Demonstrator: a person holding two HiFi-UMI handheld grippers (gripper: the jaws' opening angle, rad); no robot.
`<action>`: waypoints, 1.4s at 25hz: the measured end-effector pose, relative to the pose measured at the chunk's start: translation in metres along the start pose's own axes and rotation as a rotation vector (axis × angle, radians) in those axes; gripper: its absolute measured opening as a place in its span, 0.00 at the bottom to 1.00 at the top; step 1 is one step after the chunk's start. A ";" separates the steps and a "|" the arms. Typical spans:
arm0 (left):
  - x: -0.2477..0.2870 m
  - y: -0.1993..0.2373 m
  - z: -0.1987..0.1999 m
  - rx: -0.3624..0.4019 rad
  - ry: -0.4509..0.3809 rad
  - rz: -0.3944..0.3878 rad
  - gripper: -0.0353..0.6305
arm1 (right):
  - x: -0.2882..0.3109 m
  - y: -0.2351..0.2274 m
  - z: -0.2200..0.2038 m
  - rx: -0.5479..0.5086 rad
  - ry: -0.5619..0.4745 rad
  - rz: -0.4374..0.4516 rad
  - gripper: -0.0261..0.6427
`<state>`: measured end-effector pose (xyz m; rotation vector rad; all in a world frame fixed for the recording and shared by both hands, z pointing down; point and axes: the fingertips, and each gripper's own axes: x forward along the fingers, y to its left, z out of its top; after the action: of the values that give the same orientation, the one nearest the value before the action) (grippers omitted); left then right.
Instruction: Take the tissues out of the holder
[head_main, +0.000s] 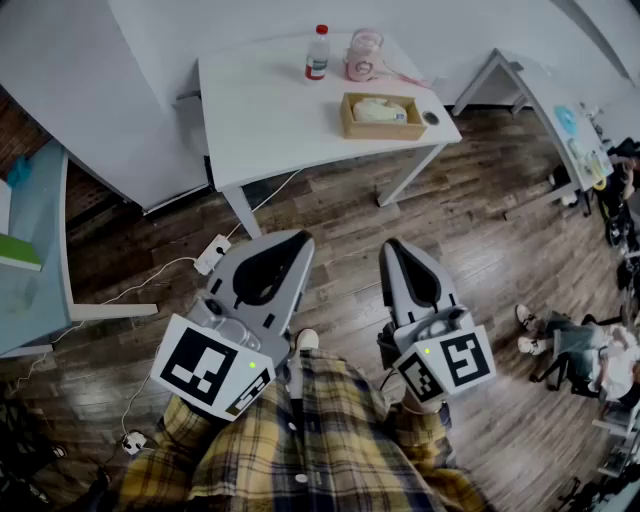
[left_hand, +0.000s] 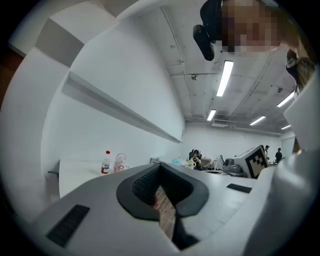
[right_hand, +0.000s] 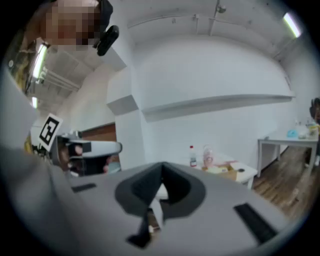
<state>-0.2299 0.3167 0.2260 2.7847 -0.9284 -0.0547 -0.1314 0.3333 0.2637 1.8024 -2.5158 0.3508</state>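
A wooden tissue holder (head_main: 382, 127) with white tissues (head_main: 378, 109) in it stands on the white table (head_main: 265, 110), far ahead of me. Both grippers hang near my body over the wooden floor, well short of the table. The left gripper (head_main: 296, 241) is shut with nothing in it, its jaws pressed together in the left gripper view (left_hand: 160, 168). On the right, the other gripper (head_main: 394, 246) also looks shut and empty (right_hand: 161, 168). The holder (right_hand: 228, 172) shows small in the right gripper view; the left gripper view does not show it.
A red-capped bottle (head_main: 317, 53) and a pink jar (head_main: 363, 55) stand at the table's back edge, a small dark disc (head_main: 430, 118) beside the holder. A power strip (head_main: 212, 254) with cables lies on the floor. Another table (head_main: 570, 125) and seated people (head_main: 585, 352) are at right.
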 end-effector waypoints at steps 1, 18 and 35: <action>0.000 0.001 0.000 0.001 0.001 0.001 0.06 | 0.001 0.000 0.000 0.001 -0.001 0.001 0.06; 0.002 -0.011 -0.008 0.000 0.010 0.003 0.06 | -0.016 -0.007 -0.002 -0.006 -0.012 -0.010 0.06; 0.007 -0.023 -0.019 -0.009 0.012 0.058 0.06 | -0.047 -0.040 -0.015 0.029 -0.003 -0.030 0.06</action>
<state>-0.2088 0.3345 0.2399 2.7451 -1.0030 -0.0328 -0.0805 0.3682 0.2782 1.8498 -2.4962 0.3860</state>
